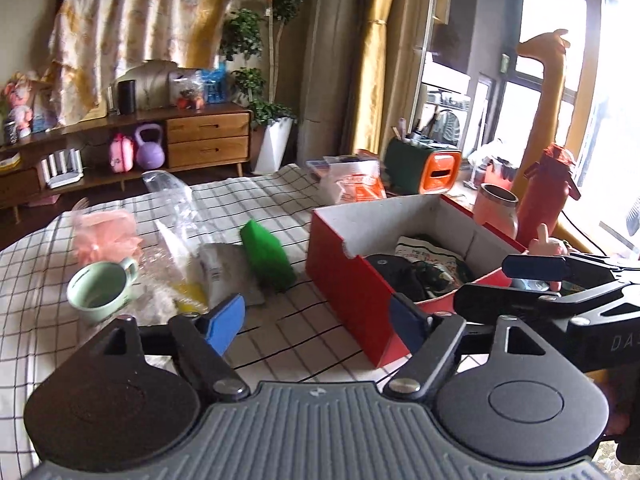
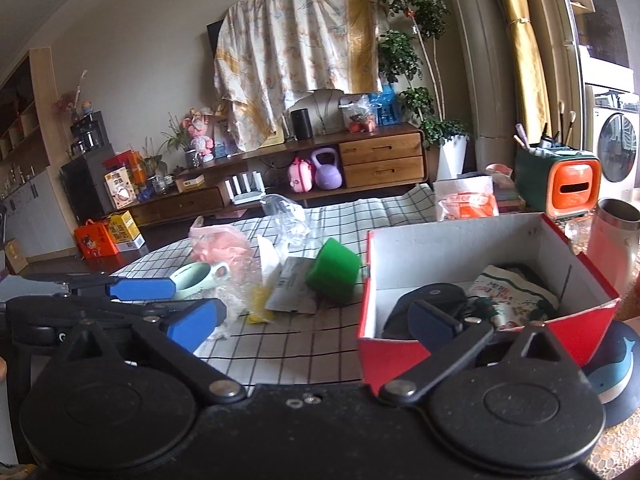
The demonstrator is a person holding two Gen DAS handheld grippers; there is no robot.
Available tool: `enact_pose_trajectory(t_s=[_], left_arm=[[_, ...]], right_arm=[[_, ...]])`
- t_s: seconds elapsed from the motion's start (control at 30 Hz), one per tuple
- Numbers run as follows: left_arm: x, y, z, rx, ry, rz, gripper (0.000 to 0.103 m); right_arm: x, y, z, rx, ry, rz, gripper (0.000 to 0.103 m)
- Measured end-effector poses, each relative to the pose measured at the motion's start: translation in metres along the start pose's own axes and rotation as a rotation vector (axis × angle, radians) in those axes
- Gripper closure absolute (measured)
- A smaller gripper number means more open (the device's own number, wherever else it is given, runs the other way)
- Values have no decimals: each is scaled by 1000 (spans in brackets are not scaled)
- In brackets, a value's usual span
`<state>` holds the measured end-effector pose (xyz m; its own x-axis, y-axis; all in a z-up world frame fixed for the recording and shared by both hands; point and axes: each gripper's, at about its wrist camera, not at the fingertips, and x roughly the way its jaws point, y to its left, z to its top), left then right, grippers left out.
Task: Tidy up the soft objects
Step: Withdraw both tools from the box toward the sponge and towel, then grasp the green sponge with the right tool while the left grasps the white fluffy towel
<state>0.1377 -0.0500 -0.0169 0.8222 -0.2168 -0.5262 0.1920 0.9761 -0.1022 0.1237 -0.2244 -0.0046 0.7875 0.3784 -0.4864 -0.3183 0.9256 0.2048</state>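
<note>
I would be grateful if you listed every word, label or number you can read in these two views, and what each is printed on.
"DA": white letters on the right gripper body, cut off at the left wrist view's edge.
Printed pouch in the red box: coloured lettering, too blurred to read.
Orange-and-white packet: print unreadable.
Grey sachet on the checked cloth: small label, unreadable.
Yellow and orange cartons on the floor: characters too small.

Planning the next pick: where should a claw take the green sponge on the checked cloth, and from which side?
Grip the green sponge across its narrow width near the raised end, coming from above. It lies tilted on a grey packet, long faces exposed. The left claw stands open, likely nearest.
</note>
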Motion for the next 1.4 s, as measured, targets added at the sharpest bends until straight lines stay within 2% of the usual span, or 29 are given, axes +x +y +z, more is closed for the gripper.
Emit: enact_pose_trajectory(t_s=[0.17,0.23,0.37,0.57,0.73,1.03,1.4], left_arm=[[-15,25,-13,-46,-9,45,15],[-19,34,-18,-66,-10,53,7],[-28,50,-28,-93,-39,78,0],[-34,76,-36,-133,-103,127,0],[-23,98,-43,-165,-110,174,0],[-3,121,-57,-147,-93,240,0],[37,148,-64,-180,-39,271,0]], right_arm=[[12,16,0,-15,22,18,1],[17,24,1,-29,29,11,1],[31,35,4,-41,48,7,1],[58,45,10,-35,84,3,0],[87,52,18,-42,112,-20,1],[155,52,31,-53,175,-69,1],[245,38,45,-59,273,-141,7]])
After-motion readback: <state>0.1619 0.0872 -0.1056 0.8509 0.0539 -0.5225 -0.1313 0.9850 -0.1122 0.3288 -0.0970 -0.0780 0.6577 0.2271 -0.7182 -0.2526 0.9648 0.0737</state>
